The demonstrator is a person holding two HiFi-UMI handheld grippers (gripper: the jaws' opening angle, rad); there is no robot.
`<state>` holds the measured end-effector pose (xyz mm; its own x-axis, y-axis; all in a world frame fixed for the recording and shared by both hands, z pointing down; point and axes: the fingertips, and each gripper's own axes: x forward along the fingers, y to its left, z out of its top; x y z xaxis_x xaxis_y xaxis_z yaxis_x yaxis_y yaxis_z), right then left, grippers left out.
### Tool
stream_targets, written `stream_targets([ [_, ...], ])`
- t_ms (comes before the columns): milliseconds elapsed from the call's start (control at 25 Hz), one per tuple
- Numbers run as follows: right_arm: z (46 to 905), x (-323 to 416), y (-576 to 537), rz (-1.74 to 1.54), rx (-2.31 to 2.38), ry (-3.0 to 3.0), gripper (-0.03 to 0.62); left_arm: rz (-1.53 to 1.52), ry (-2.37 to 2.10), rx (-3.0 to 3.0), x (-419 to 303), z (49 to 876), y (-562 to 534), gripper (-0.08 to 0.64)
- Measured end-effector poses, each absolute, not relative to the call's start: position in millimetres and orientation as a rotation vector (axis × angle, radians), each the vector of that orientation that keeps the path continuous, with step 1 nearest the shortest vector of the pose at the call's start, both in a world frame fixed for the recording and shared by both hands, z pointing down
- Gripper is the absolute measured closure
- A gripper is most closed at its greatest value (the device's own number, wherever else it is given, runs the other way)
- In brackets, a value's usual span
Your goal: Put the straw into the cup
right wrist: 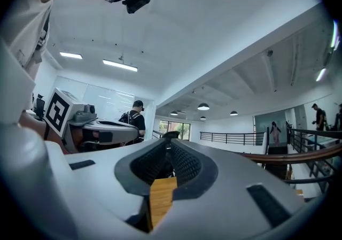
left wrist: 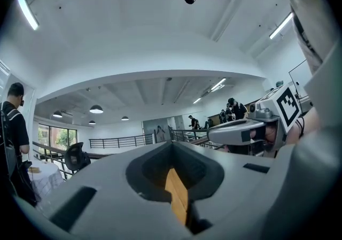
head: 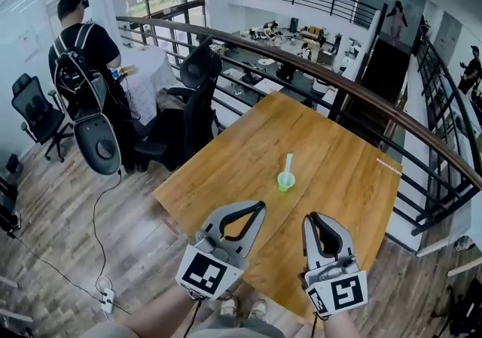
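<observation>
The white straw (head: 288, 162) already stands in the small green cup (head: 285, 181) on the wooden table (head: 346, 193), well ahead of the left gripper (head: 258, 208) and right gripper (head: 312, 217), both closed and empty, so the task looks done and no further move seems needed.

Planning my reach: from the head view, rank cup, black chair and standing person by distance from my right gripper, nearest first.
1. cup, on the table ahead
2. black chair, beyond the table's left edge
3. standing person, far left
</observation>
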<state>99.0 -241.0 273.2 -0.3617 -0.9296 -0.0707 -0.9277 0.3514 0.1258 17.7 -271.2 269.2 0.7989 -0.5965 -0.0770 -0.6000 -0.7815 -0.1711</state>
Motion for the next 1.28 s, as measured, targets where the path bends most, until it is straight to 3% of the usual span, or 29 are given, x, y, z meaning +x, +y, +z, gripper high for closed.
stream_targets([
  [360, 288.5, 92.2, -204.2, -0.228, 1.730, -2.526, 0.554, 0.060, 0.914, -2.877, 7.0, 286.9, -221.5, 0.546],
  [840, 338.2, 84.4, -187.6, 0.093, 1.669, -2.587, 0.560, -0.065, 0.965, -2.879, -6.5, 329.1, -204.4, 0.546],
  [1280, 327.7, 100.7, -190.7, 0.064, 1.733, -2.560, 0.565, -0.044, 0.963, -2.891, -8.3, 325.9, -199.3, 0.546],
])
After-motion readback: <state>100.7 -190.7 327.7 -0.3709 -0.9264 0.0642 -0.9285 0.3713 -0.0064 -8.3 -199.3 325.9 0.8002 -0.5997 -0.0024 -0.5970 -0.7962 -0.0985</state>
